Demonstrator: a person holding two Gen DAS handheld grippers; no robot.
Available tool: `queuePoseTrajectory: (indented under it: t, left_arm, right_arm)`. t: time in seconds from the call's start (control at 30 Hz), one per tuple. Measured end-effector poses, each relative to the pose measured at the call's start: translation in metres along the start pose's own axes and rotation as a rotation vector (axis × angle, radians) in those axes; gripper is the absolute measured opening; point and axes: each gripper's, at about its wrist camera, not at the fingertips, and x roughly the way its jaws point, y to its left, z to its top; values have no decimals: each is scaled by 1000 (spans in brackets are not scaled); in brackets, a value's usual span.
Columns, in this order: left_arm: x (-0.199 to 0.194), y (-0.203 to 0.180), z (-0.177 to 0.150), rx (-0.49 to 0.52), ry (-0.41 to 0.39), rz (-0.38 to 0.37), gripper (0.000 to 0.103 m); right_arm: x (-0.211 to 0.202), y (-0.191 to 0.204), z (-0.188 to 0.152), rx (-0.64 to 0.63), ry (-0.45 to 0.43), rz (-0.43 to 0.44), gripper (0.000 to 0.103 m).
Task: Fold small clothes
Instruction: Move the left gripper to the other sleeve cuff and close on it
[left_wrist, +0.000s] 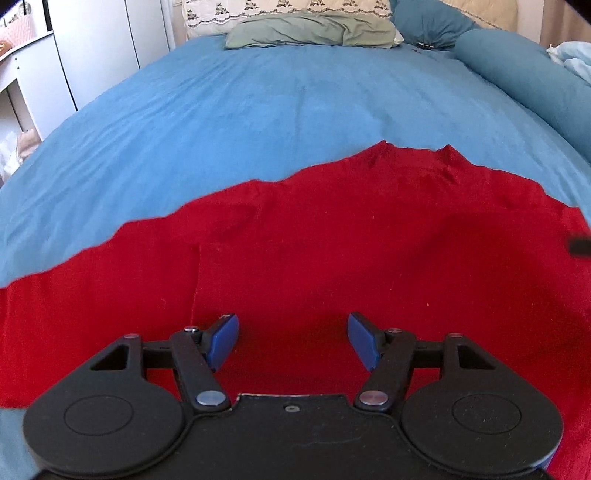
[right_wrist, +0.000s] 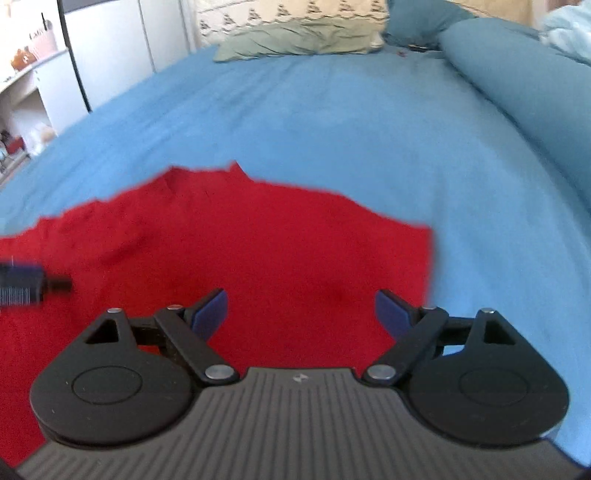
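A small red garment lies spread flat on the blue bedspread, its collar pointing away from me. My left gripper is open and empty, hovering over the garment's near left part. The garment also shows in the right wrist view, with its right edge near the right fingertip. My right gripper is open and empty over the garment's near right part. The other gripper's tip shows at the left edge of the right wrist view.
A green pillow and a patterned pillow lie at the head of the bed. A blue bolster runs along the right side. White cupboards and a shelf stand to the left.
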Motion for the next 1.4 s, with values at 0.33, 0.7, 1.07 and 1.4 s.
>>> queuePoseTrajectory:
  t: [0.33,0.7,1.07,1.4]
  left_arm:
    - [5,2,-2,-23,-2,-29,72]
    - [-55,15,23,-51,-79,-20,74]
    - [-177,120,6,-276,-147,67,103]
    - [-186,287,-52,-598,-103,226,102]
  right_arm:
    - [60,-50,15,70,15,-114,103]
    - [-23,-9,38,79,-116,-148,103]
    - [-118,137,53,-35,-112,-107,103]
    - [-107,286,29,-31,26,-25,103]
